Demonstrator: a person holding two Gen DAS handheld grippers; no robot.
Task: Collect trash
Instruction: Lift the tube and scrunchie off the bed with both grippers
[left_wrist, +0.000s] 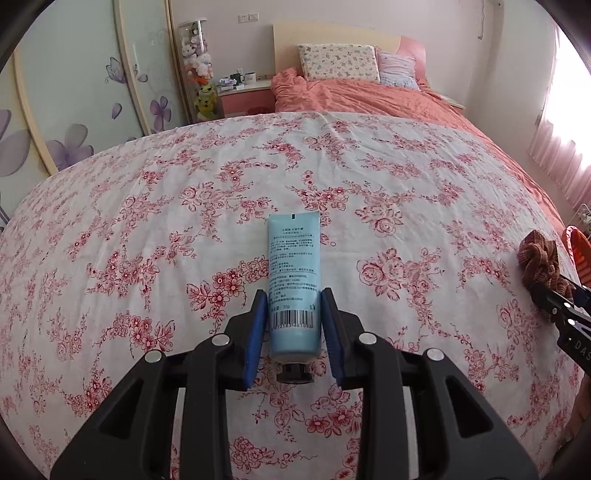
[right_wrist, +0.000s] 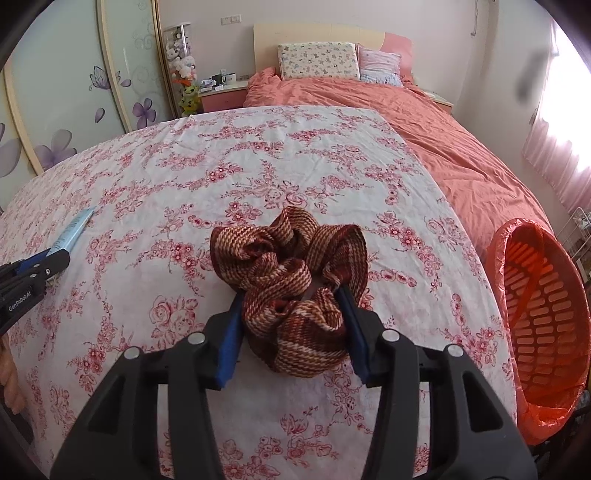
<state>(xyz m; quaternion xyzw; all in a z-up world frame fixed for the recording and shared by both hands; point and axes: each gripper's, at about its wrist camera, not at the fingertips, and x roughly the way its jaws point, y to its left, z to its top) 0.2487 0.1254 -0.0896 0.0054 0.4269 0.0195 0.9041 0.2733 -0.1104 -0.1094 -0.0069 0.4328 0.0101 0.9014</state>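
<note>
A light blue tube (left_wrist: 293, 284) with a black cap lies between the blue pads of my left gripper (left_wrist: 294, 295), which is shut on its lower half just above the floral sheet. The tube also shows at the left of the right wrist view (right_wrist: 75, 229). My right gripper (right_wrist: 291, 299) is shut on a brown striped scrunchie (right_wrist: 291, 288), which also shows at the right edge of the left wrist view (left_wrist: 539, 266). An orange trash basket (right_wrist: 543, 325) with an orange liner stands beside the bed at the right.
The bed is covered by a white sheet with red flowers (left_wrist: 221, 184) and a salmon duvet (right_wrist: 443, 140) with pillows (right_wrist: 317, 61) at the headboard. A nightstand (left_wrist: 245, 94) and a wardrobe (left_wrist: 74, 110) stand at the left. Pink curtains (right_wrist: 561, 155) hang at the right.
</note>
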